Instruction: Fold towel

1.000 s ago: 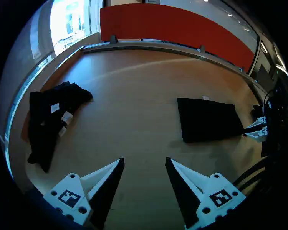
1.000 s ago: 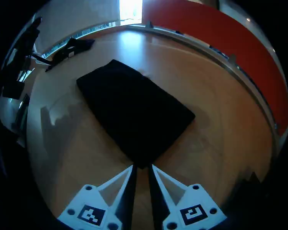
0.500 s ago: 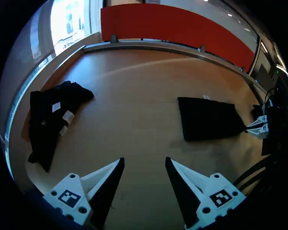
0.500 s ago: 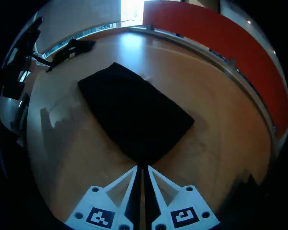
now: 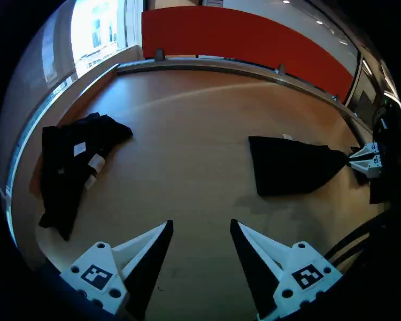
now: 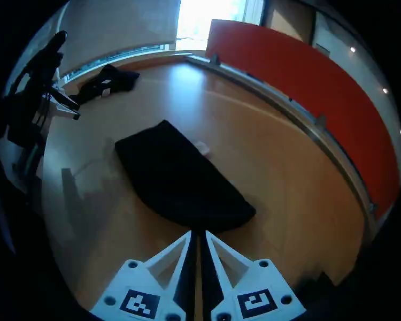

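Right gripper (image 6: 199,235) clamped on a corner of the black towel (image 6: 174,176), raised off the wooden table (image 5: 190,117); left gripper (image 5: 200,224) spread, empty; towel partly folded, current fold judged incomplete.

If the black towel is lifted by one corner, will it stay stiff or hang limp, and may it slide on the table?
Probably limp: where the right gripper pinches the black towel, the cloth draws into a point while the rest lies flat. It may well slide, because the table looks smooth and glossy.
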